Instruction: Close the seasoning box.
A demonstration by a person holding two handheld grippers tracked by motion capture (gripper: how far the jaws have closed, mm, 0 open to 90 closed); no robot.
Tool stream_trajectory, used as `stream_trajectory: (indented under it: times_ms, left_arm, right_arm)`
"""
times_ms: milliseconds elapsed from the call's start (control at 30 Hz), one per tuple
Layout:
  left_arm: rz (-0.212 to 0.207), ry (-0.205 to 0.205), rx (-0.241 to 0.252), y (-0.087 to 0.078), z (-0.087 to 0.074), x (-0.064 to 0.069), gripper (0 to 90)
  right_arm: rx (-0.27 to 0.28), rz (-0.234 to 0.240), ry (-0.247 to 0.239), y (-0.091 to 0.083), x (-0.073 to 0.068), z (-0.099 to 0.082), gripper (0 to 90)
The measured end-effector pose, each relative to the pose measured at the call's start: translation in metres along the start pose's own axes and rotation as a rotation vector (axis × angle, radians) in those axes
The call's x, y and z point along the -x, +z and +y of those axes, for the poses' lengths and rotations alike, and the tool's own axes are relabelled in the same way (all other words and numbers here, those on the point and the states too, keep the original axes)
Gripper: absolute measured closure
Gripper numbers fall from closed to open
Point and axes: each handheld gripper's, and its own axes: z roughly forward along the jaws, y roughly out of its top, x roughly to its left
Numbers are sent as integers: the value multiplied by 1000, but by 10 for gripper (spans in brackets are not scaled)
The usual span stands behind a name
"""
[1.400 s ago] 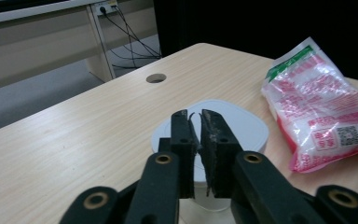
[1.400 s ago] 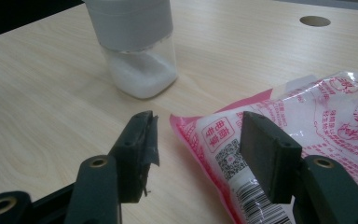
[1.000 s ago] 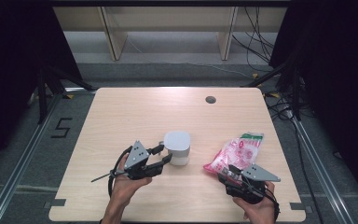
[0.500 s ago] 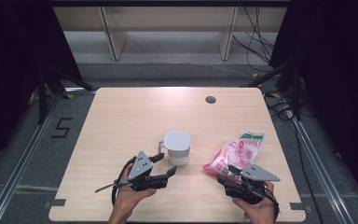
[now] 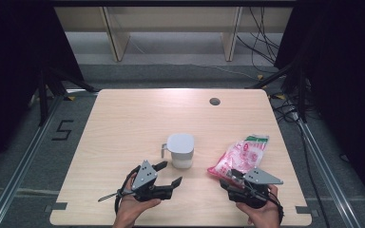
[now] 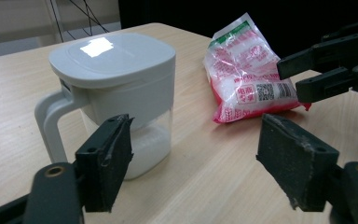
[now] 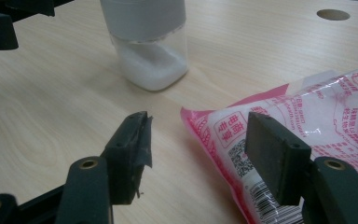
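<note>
- My left hand-held gripper (image 5: 168, 174) has just been opening, nothing between its jaws; the lidded jug (image 5: 180, 150) is rigid, best held by its left handle.
- My right hand-held gripper (image 5: 231, 176) stands released at the soft, crinkly, slippery bag (image 5: 240, 156); pinch its near corner.

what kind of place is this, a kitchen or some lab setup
Most likely a lab or recording setup, not a kitchen: a bare wooden table on a grey floor, metal rails running alongside it, loose cables behind, and dark curtains at the sides.
</note>
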Motion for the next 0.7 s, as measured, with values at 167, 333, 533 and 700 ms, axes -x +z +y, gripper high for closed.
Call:
stream_trajectory:
  times_ms: [167,333,533,700]
  left_arm:
    - [5,-14,-4,2,-9,4,218]
    - [-2,-10,-14,4,-14,8,211]
    - [-12,-20,-1,9,-20,12,209]
    - [-7,-10,-33,8,-25,13,207]
  right_arm:
    - [-9,4,-13,-1,-2,-2,402]
    - [-34,22,-8,-3,-6,-3,400]
    - [-32,36,-26,-4,-6,-5,400]
    - [-47,42,-33,-4,-6,-7,399]
